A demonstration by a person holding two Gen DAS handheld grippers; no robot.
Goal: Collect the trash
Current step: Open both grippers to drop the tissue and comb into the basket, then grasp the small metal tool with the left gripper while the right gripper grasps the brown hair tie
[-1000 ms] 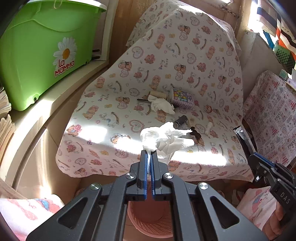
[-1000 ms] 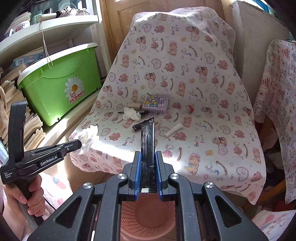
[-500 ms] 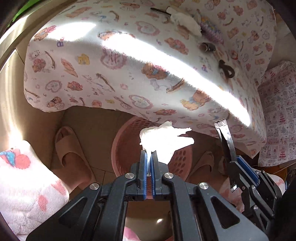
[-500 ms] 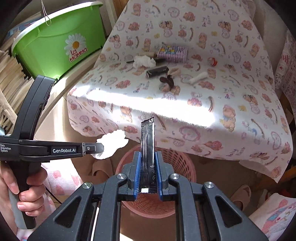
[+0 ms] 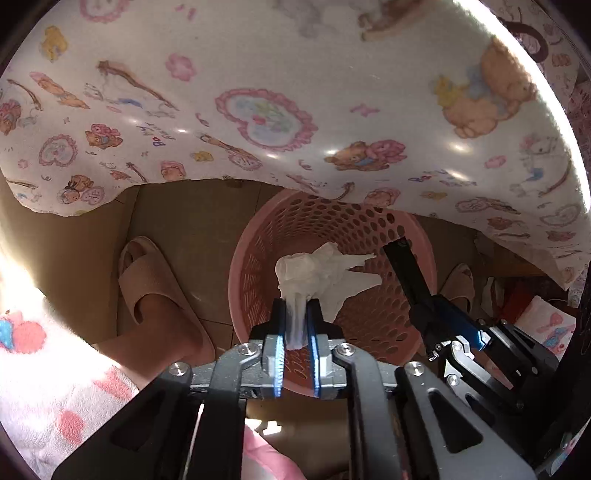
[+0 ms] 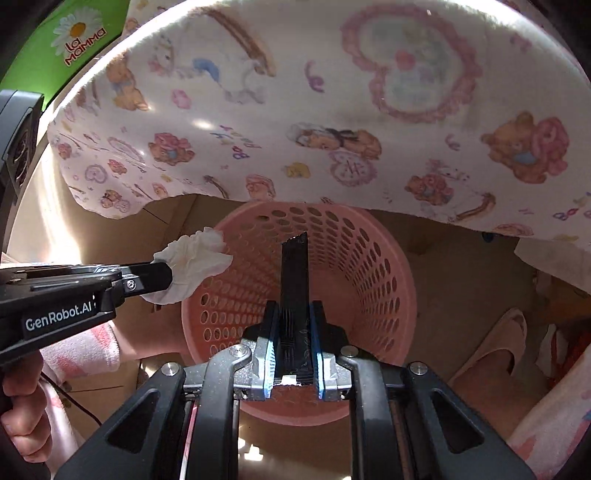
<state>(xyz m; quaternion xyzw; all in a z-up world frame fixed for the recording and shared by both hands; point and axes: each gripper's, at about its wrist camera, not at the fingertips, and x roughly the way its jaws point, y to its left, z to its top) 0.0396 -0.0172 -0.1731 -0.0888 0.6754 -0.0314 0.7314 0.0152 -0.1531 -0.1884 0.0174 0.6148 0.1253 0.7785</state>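
A pink perforated waste basket point(image 5: 243, 258) point(image 6: 384, 266) stands on the floor under the cloth's front edge. My left gripper point(image 5: 295, 308) is shut on a crumpled white tissue point(image 5: 325, 275) and holds it over the basket's mouth; the tissue also shows in the right wrist view point(image 6: 192, 262). My right gripper point(image 6: 293, 308) is shut on a black wrapper point(image 6: 294, 266) that stands upright over the basket's opening. The right gripper shows in the left wrist view point(image 5: 421, 295) at the basket's right rim.
A bear-print cloth point(image 5: 295, 92) point(image 6: 332, 110) overhangs the basket from above. A beige slipper point(image 5: 155, 291) lies left of the basket, and another slipper point(image 6: 495, 350) lies to its right. A green bin point(image 6: 74, 33) sits at top left.
Both grippers have dropped from seat height down to the basket, holding their items. The views now look into the basket from close above.
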